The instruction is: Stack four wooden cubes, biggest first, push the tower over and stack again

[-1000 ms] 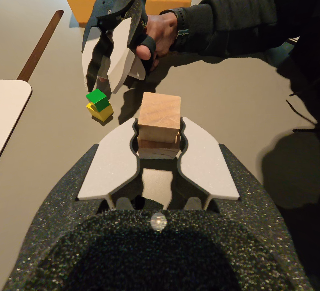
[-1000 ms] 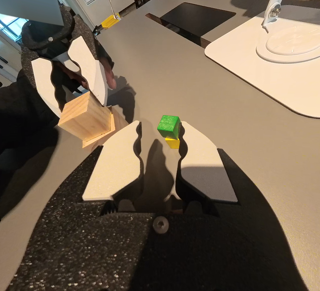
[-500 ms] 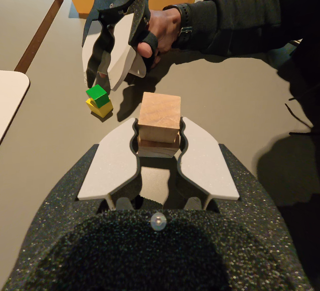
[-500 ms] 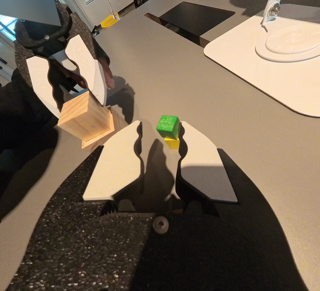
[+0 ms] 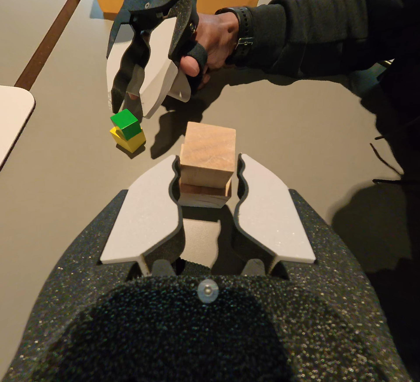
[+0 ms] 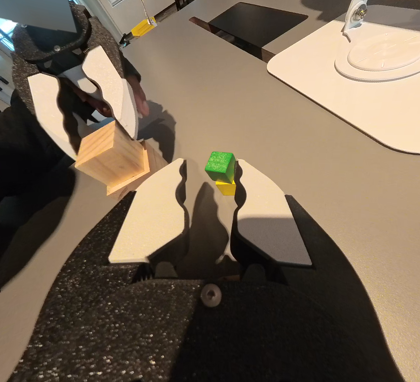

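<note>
Hand-held gripper [image 5: 207, 166] open around wooden cube [image 5: 209, 154]

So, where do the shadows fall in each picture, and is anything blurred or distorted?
Left wrist view: the right gripper casts a sharp dark shadow on the table, beside the green cube; the image is sharp, and the wide lens bends its edges. Right wrist view: a shadow lies between the jaws; a flat patch covers the top left corner.

green cube [image 6: 220, 165], yellow cube [image 6: 225, 187], grey table [image 6: 204, 98]
</note>
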A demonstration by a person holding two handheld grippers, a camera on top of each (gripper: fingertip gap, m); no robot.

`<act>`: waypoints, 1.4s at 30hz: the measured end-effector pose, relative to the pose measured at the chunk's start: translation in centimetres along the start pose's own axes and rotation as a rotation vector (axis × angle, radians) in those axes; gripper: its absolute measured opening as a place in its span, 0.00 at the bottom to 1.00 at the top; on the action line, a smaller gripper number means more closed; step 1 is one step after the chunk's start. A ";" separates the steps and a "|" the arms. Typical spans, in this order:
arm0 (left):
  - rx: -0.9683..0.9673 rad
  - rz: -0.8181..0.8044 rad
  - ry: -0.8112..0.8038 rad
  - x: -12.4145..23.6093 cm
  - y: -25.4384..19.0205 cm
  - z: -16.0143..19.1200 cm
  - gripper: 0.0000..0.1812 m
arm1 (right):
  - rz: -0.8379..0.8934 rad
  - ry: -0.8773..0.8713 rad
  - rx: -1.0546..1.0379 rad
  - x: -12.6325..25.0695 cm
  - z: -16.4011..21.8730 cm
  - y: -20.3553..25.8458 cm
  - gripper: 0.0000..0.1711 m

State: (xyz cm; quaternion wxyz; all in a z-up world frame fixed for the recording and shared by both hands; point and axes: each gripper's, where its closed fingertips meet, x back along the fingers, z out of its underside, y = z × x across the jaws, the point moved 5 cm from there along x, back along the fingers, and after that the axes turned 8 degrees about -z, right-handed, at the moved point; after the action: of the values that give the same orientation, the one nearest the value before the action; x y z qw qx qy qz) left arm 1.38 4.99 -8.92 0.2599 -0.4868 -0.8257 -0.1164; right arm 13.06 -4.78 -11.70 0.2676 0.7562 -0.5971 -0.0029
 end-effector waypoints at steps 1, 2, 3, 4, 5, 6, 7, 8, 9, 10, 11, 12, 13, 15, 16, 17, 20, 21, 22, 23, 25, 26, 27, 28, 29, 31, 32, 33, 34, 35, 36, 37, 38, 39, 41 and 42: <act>-0.001 0.000 -0.004 0.0 0.0 0.0 0.27 | 0.000 0.000 0.000 0.0 0.0 0.0 0.23; -0.002 -0.005 -0.007 0.1 0.0 -0.1 0.28 | 0.000 0.000 0.000 0.0 0.0 0.0 0.23; -0.003 -0.006 -0.010 0.1 0.0 -0.1 0.31 | -0.001 0.000 0.000 0.0 0.0 0.0 0.23; -0.004 -0.009 -0.019 0.2 0.0 -0.2 0.33 | -0.001 0.000 0.000 0.0 0.0 0.0 0.23; -0.008 -0.016 -0.038 0.3 0.1 -0.3 0.36 | -0.001 0.000 -0.001 0.0 0.0 0.0 0.23; -0.013 -0.021 -0.072 0.6 0.2 -0.6 0.38 | -0.001 0.000 -0.001 0.0 0.0 0.0 0.24; -0.018 -0.023 -0.131 1.0 0.3 -1.0 0.40 | -0.001 0.000 -0.001 0.0 0.0 0.0 0.24; -0.024 -0.032 -0.220 1.6 0.5 -1.6 0.41 | -0.001 -0.002 -0.001 0.0 0.0 0.0 0.24; -0.023 -0.061 -0.330 2.4 1.1 -2.2 0.40 | 0.000 -0.004 -0.002 0.0 0.0 0.0 0.24; -0.014 -0.116 -0.444 3.4 1.9 -2.7 0.39 | 0.001 -0.005 -0.002 0.1 0.0 0.0 0.24; -0.002 -0.199 -0.564 4.5 2.9 -3.0 0.37 | 0.007 -0.007 -0.002 0.1 -0.1 -0.1 0.25; 0.019 -0.305 -0.681 5.7 4.1 -3.0 0.34 | 0.024 -0.011 -0.003 0.1 -0.1 -0.2 0.25; 0.052 -0.416 -0.763 6.6 5.4 -2.4 0.32 | 0.053 -0.015 -0.009 0.3 -0.1 -0.4 0.25; 0.120 -0.596 -0.777 7.1 7.7 -0.5 0.30 | 0.112 -0.013 -0.026 0.6 0.0 -0.8 0.27; 0.135 -0.658 -0.739 6.9 8.4 0.5 0.30 | 0.137 -0.007 -0.032 0.7 0.2 -0.8 0.28; 0.137 -0.705 -0.688 6.5 9.0 1.2 0.30 | 0.161 -0.001 -0.032 0.7 0.2 -0.8 0.28; 0.119 -0.731 -0.623 5.7 9.3 1.2 0.31 | 0.245 0.081 0.024 0.0 0.7 -0.6 0.29; 0.108 -0.723 -0.600 5.3 9.3 1.2 0.30 | 0.273 0.122 0.048 -0.3 1.0 -0.6 0.30; 0.103 -0.714 -0.581 5.1 9.3 1.2 0.30 | 0.301 0.158 0.071 -0.7 1.2 -0.6 0.30; 0.103 -0.707 -0.570 4.9 9.3 1.2 0.30 | 0.321 0.190 0.097 -1.0 1.4 -0.5 0.30; 0.117 -0.702 -0.572 5.0 9.5 1.2 0.30 | 0.351 0.229 0.139 -1.4 1.6 -0.4 0.29; 0.130 -0.698 -0.579 5.1 9.6 1.2 0.29 | 0.356 0.233 0.150 -1.5 1.6 -0.4 0.28; 0.148 -0.696 -0.588 5.3 9.8 1.3 0.29 | 0.354 0.226 0.150 -1.5 1.5 -0.4 0.28; 0.167 -0.690 -0.596 5.4 9.9 1.3 0.29 | 0.350 0.212 0.141 -1.3 1.5 -0.4 0.28; 0.185 -0.683 -0.605 5.5 10.1 1.3 0.29 | 0.344 0.191 0.127 -1.2 1.3 -0.5 0.27; 0.213 -0.675 -0.622 5.8 10.3 1.4 0.29 | 0.330 0.152 0.100 -0.9 1.1 -0.6 0.26; 0.221 -0.673 -0.629 5.9 10.4 1.4 0.29 | 0.323 0.137 0.088 -0.7 1.0 -0.6 0.25; 0.225 -0.671 -0.634 6.0 10.4 1.5 0.29 | 0.315 0.127 0.081 -0.7 0.9 -0.7 0.25; 0.226 -0.671 -0.636 6.0 10.4 1.4 0.29 | 0.308 0.122 0.076 -0.7 0.9 -0.6 0.24; 0.223 -0.672 -0.635 6.0 10.4 1.4 0.29 | 0.304 0.118 0.075 -0.6 0.8 -0.6 0.23; 0.220 -0.672 -0.631 6.0 10.3 1.4 0.28 | 0.303 0.115 0.077 -0.6 0.8 -0.6 0.22; 0.216 -0.673 -0.627 5.9 10.3 1.4 0.28 | 0.302 0.114 0.079 -0.6 0.8 -0.6 0.22; 0.213 -0.674 -0.623 5.8 10.3 1.4 0.28 | 0.301 0.114 0.081 -0.7 0.8 -0.6 0.21; 0.211 -0.674 -0.620 5.8 10.3 1.4 0.28 | 0.300 0.114 0.084 -0.7 0.8 -0.5 0.20; 0.209 -0.674 -0.617 5.8 10.3 1.4 0.28 | 0.300 0.112 0.090 -0.7 0.8 -0.5 0.19; 0.210 -0.673 -0.617 5.8 10.3 1.4 0.28 | 0.300 0.111 0.094 -0.7 0.7 -0.5 0.19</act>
State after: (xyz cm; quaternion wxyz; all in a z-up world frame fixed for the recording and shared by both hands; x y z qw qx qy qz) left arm 7.59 15.03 -7.57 -0.0018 -0.1749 -0.9838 0.0401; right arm 13.02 -4.34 -12.76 0.2618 0.6693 -0.6870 0.1070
